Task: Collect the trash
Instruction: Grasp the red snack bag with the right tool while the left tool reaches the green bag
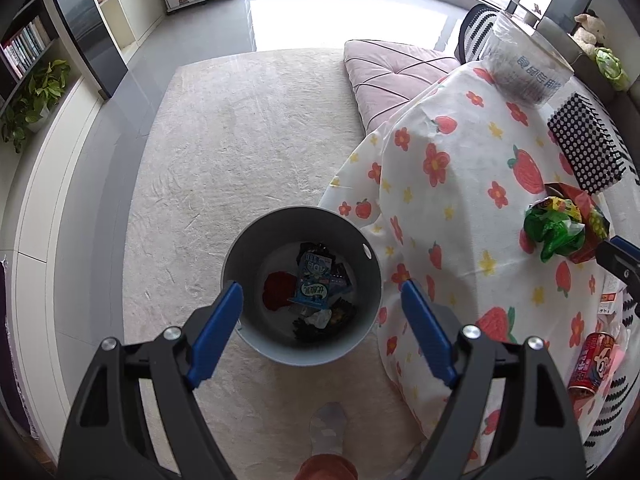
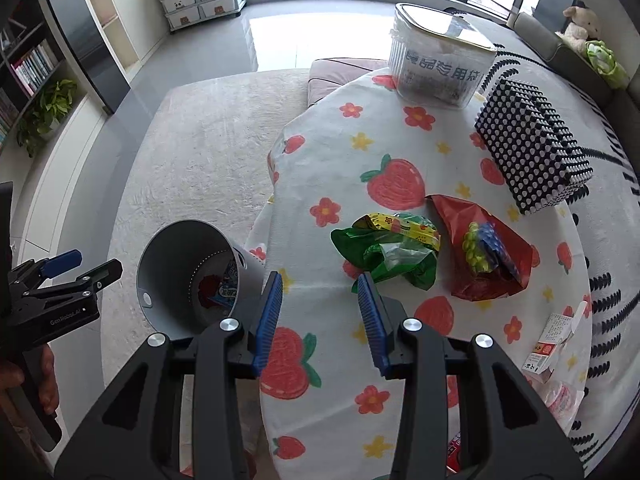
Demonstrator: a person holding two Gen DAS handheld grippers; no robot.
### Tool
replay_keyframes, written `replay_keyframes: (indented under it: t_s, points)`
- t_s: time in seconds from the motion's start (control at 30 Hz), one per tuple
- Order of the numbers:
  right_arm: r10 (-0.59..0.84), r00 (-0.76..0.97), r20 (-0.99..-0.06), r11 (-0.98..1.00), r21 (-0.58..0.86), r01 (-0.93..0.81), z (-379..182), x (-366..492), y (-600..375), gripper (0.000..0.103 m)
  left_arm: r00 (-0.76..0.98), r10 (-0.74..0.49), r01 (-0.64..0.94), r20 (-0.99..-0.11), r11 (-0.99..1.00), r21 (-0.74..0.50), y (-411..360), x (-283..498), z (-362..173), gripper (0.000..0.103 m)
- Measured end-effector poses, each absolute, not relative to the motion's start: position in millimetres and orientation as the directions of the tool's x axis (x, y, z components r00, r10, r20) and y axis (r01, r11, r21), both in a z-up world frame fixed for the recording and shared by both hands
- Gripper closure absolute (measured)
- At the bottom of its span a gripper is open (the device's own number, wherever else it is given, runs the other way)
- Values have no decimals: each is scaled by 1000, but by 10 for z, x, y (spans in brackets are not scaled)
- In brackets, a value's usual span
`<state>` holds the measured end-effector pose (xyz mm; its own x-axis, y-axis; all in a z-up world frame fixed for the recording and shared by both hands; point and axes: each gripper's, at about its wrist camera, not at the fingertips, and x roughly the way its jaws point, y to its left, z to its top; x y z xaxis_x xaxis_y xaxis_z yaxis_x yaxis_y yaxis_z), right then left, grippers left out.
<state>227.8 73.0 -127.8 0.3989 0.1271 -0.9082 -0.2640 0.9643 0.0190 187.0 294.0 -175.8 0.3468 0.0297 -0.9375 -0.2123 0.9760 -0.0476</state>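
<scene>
My right gripper [image 2: 320, 312] hangs over the near part of the table [image 2: 432, 148], its blue pads parted with nothing between them, only the strawberry-print cloth below. My left gripper [image 1: 322, 332] is spread wide and empty too, poised above the grey bin [image 1: 372, 280] that stands on the carpet just beside the table's left edge; several wrappers already lie at its bottom.

Just beyond my right pads lies the green plastic wrapper [image 2: 384, 252], crumpled, with a yellow printed strip across its top. I judge it feather-light, soft and slick, so it will collapse under the pads rather than resist. The bunched middle, where the folds stack thickest, looks like the best place to pinch; a single loose flap could slide out.

Touching its right side is the red foil bag [image 2: 484, 256], open-mouthed, with something yellow and blue inside. It looks crinkly and a little stiffer; pinching near the mouth should keep the contents from spilling.

Further right, near the table's edge, sits a small carton [image 2: 550, 344], light and crushable. In the left view a red can [image 1: 592, 364] lies on its side, rigid, round and prone to rolling, best taken across its body.
</scene>
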Motion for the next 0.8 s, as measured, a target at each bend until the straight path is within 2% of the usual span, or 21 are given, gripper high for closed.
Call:
replay_keyframes:
  t_s: [0.3, 0.6, 0.8]
  points:
    - [65, 406, -912, 995, 27, -97, -1381, 2363, 163, 65, 371, -26, -97, -928, 993, -67, 2438, 2037, -1707, 22]
    - [54, 389, -920, 984, 115, 134, -1681, 2597, -466, 65, 372, -88, 39, -924, 996, -80, 1880, 2211, -1722, 22]
    - [67, 383, -921, 976, 141, 168, -1898, 2796, -574, 65, 363, -107, 101, -926, 992, -75, 1653, 2293, -1771, 22]
